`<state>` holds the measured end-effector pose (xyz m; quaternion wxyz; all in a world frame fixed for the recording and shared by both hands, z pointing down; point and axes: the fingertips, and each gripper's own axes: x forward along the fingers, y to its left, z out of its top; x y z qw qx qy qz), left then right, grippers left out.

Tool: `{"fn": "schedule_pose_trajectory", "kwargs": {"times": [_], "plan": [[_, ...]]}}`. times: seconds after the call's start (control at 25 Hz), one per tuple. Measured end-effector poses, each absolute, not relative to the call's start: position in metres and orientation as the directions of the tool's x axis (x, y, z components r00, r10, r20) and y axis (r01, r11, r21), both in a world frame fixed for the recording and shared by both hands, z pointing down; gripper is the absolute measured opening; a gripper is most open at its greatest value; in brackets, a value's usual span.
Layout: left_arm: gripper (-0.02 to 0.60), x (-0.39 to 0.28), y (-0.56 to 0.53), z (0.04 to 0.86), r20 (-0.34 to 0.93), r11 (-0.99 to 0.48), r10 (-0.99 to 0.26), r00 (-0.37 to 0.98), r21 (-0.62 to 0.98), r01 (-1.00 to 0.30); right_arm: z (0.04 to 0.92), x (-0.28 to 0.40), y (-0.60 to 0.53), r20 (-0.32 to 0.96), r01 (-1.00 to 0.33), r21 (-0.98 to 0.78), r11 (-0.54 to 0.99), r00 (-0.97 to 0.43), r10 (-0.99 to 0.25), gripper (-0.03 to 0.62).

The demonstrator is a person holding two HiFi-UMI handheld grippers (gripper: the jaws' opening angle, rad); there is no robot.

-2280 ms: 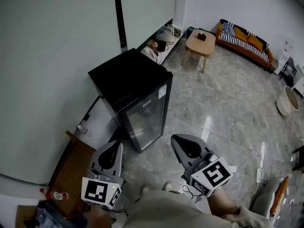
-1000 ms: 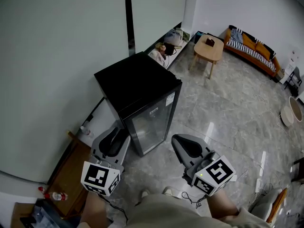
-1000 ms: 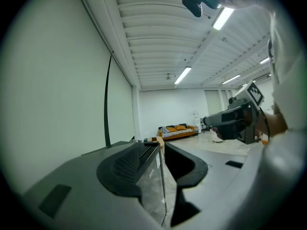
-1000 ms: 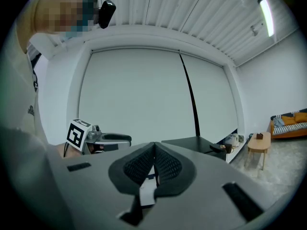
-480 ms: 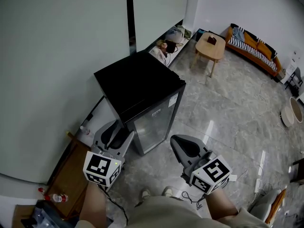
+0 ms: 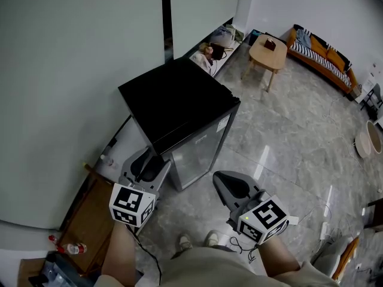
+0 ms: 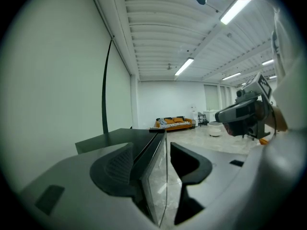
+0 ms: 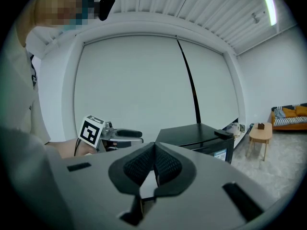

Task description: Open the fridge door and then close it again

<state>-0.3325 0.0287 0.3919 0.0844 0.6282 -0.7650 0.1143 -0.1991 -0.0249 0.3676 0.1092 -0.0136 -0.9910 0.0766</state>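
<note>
Small black fridge point(image 6: 173, 103) stands on the floor against the pale wall, its top bare. Its glass fridge door point(image 6: 200, 151) faces out over the grey marble floor point(image 6: 287, 136); from the head view it looks shut or nearly so, can't tell for certain.

Left gripper point(image 7: 154, 163) is up at the door's near upright edge, low, by the fridge's left front corner. Its jaws have just been opening and stand wide apart, with the door's dark frame edge between them. The pads are not pressing on it.

Right gripper point(image 8: 153, 166) hangs over the floor in front of the fridge, to the right of the door and apart from it. Jaws together, nothing between them.

Behind the fridge: a wooden coffee table point(image 6: 268, 46) and, beyond it along the far wall, an orange sofa point(image 6: 320, 55).
</note>
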Motion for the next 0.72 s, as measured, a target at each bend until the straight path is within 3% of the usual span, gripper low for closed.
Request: {"fn": "schedule_pose_trajectory", "kwargs": {"times": [0.72], "plan": [[0.241,-0.363,0.005,0.457,0.364,0.176,-0.916,-0.169,-0.015,-0.984,0.399,-0.213,-0.024,0.292,-0.011,-0.142,0.99,-0.956,0.031,-0.003]]}}
